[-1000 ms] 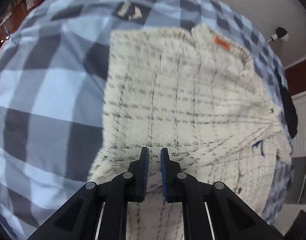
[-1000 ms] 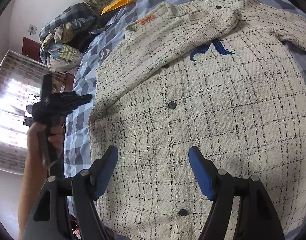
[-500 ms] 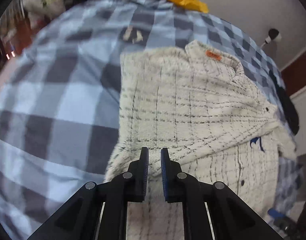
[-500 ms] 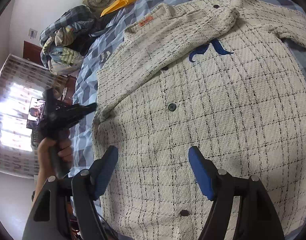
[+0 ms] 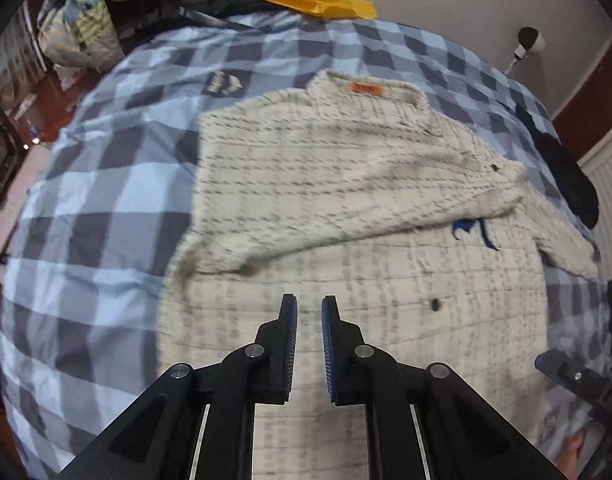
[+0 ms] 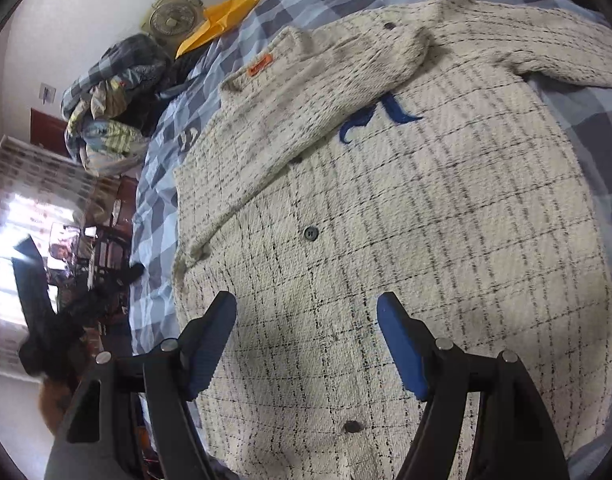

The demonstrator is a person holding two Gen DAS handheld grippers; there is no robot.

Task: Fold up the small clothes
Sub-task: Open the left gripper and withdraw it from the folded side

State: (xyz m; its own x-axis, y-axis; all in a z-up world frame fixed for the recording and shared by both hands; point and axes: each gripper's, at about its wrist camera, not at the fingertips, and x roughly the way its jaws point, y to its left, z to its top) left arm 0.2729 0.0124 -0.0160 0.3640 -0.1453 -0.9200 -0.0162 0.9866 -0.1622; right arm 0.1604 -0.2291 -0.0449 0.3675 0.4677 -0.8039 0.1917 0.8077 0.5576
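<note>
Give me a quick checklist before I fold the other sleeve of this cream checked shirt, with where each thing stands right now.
1. First sleeve folded across the chest: ok, it lies diagonally over the shirt.
2. Left tool free of fabric: ok, nearly shut with nothing between its fingers, held above the shirt.
3. Right tool ready to grasp: ok, open and empty over the lower front.
4. Other sleeve reachable: ok, it lies spread out on the checked bedsheet, uncovered.
5. Shirt front flat: ok, no big bunching visible around the buttons.
6. Hem lying straight: cannot tell, the tools hide it.
</note>
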